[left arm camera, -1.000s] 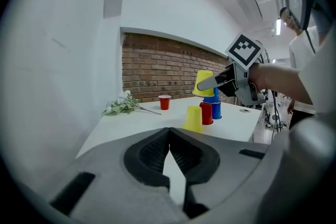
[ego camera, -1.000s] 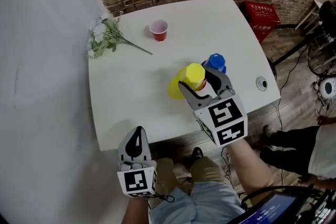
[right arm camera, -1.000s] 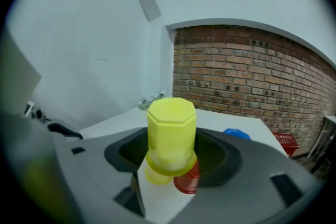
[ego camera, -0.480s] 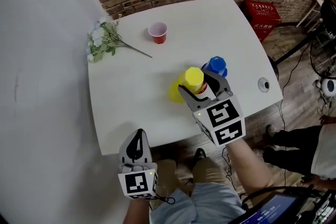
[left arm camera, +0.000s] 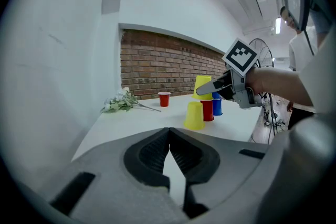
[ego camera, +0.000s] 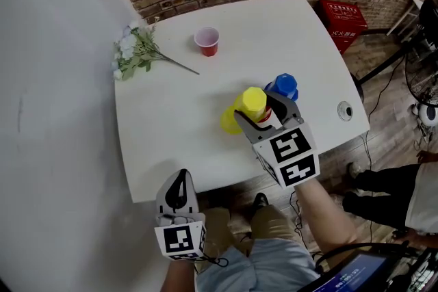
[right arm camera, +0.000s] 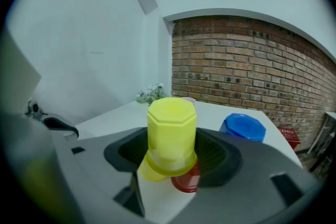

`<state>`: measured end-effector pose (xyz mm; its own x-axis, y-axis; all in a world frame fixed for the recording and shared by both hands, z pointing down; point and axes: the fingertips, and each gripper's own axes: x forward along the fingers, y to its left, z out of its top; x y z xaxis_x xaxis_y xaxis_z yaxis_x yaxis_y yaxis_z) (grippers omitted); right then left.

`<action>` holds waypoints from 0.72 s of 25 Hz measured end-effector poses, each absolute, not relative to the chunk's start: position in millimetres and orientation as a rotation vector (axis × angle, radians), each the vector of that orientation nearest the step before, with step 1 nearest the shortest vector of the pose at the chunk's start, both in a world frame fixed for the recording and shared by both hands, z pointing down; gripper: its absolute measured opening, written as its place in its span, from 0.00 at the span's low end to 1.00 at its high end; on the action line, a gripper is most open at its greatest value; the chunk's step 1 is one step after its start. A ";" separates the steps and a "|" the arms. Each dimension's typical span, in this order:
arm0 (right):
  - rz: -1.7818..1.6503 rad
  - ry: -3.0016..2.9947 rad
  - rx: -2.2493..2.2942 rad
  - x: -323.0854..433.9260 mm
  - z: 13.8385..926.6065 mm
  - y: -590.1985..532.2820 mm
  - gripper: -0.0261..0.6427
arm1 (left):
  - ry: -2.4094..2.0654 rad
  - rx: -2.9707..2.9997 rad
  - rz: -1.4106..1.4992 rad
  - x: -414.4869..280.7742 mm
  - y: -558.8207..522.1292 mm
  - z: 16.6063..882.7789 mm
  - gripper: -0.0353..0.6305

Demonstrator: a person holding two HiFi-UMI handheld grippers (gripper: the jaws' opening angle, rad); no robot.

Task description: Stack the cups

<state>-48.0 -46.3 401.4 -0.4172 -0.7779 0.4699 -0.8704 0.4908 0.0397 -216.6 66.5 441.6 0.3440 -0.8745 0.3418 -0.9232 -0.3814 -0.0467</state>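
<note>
At the worktop's [ego camera: 171,120] near edge the left gripper [ego camera: 180,178] hangs off the side, fingers pressed together on nothing; further back an upright red cup [ego camera: 207,40] stands alone, unstacked. Mid-worktop a loose yellow cup [ego camera: 230,121] sits inverted, and just right of it the right gripper [ego camera: 254,106] has its fingers clamped on a held yellow cup [ego camera: 252,98] directly over an inverted red cup [left arm camera: 208,110], with a blue cup [ego camera: 282,86] beside. My read: first stacking move, seating unclear, other cups left.
</note>
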 end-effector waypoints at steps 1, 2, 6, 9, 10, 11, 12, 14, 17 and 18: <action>0.293 -2.310 1.365 -48.1 402.1 -46.8 0.45 | -1.650 2.445 0.473 -216.7 66.1 440.7 0.07; 0.294 -2.309 1.365 -48.3 402.8 -47.4 0.45 | -1.651 2.446 0.475 -216.8 65.5 440.2 0.07; 0.298 -2.308 1.358 -50.3 405.7 -48.8 0.46 | -1.648 2.447 0.472 -217.8 64.1 441.4 0.07; 0.293 -2.309 1.354 -51.0 406.0 -48.8 0.46 | -1.646 2.447 0.471 -217.9 64.0 441.8 0.07; 0.291 -2.309 1.353 -51.0 406.2 -48.9 0.46 | -1.645 2.445 0.470 -218.3 64.1 442.5 0.07; 0.291 -2.308 1.352 -51.0 406.8 -49.0 0.46 | -1.645 2.443 0.470 -218.8 64.2 443.2 0.07; 0.292 -2.307 1.352 -50.9 407.5 -49.0 0.46 | -1.647 2.442 0.470 -219.3 64.3 443.5 0.07; 0.295 -2.304 1.353 -50.5 409.3 -49.0 0.46 | -1.650 2.441 0.471 -219.9 64.2 442.7 0.07; 0.297 -2.299 1.355 -50.1 411.5 -49.6 0.46 | -1.650 2.441 0.472 -220.9 63.7 443.3 0.07; 0.296 -2.297 1.356 -49.9 411.9 -49.9 0.46 | -1.648 2.440 0.473 -221.2 63.4 443.8 0.07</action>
